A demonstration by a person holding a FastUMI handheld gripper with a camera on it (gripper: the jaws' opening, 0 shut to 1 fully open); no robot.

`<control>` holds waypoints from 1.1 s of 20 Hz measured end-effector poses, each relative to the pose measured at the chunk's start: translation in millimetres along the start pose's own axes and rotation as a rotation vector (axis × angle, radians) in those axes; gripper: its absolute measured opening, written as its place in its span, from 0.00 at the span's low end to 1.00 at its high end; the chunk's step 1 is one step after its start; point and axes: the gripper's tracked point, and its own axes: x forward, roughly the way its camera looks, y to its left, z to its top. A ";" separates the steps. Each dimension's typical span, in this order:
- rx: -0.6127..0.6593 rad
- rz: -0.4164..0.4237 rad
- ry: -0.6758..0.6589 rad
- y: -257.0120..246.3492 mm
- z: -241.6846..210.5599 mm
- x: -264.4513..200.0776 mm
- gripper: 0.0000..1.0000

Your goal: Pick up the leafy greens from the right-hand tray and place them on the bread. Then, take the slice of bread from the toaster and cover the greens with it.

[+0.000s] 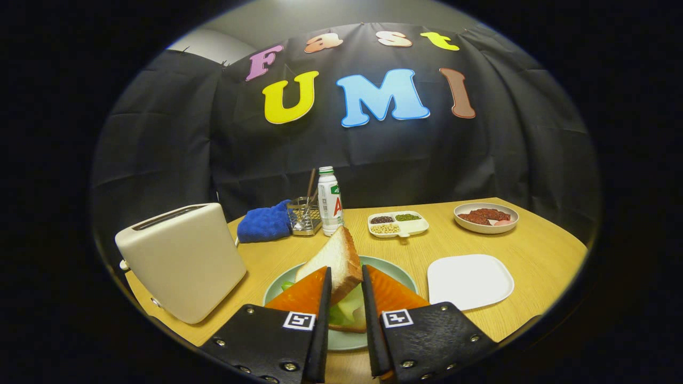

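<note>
Gripper point(346, 290) clamped on light, soft, crushable bread slice point(333, 261) by lower edges, greens point(346, 312) at six o'clock

Toaster point(181, 261) left of plate point(277, 290)

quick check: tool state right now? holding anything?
Tool: shut on the bread slice, held tilted on edge over the greens on the green plate.

Gripper point(346, 298) clamps bread slice point(336, 261) — tilted.
</note>
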 end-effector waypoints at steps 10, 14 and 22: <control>-0.019 -0.059 -0.041 -41.1 14.1 -10.6 0.42; -0.046 -0.102 -0.087 -81.9 36.3 -29.9 0.42; -0.062 -0.231 -0.088 -201.7 47.9 -68.1 0.42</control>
